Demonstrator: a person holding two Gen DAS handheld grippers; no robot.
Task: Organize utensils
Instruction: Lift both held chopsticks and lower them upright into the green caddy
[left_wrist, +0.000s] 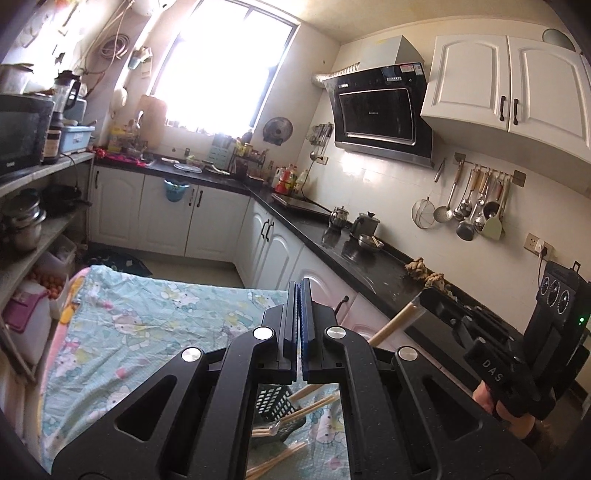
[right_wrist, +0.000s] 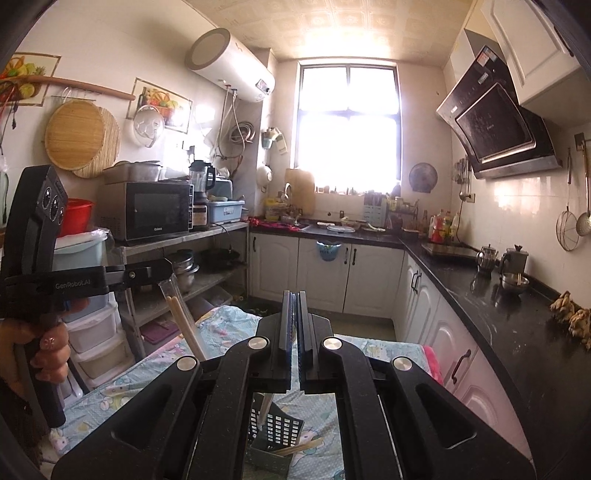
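My left gripper (left_wrist: 299, 291) is shut, and nothing shows between its tips in its own view. In the right wrist view its tip (right_wrist: 165, 268) pinches the top of a clear sleeve with a wooden chopstick pair (right_wrist: 184, 321) hanging from it. My right gripper (right_wrist: 295, 299) is shut too. The left wrist view shows it (left_wrist: 423, 297) gripping the end of another sleeved chopstick pair (left_wrist: 391, 325) that slants down. Under both grippers a dark perforated utensil basket (right_wrist: 277, 428) lies on the cartoon-print tablecloth (left_wrist: 147, 332), with loose chopsticks (left_wrist: 314, 406) in and beside it.
A black countertop (left_wrist: 369, 266) with a kettle and a bowl runs along the right, close to the table. On the left stands a shelf rack with a microwave (right_wrist: 155, 214), pots and storage boxes. Ladles hang on the right wall (left_wrist: 476, 210).
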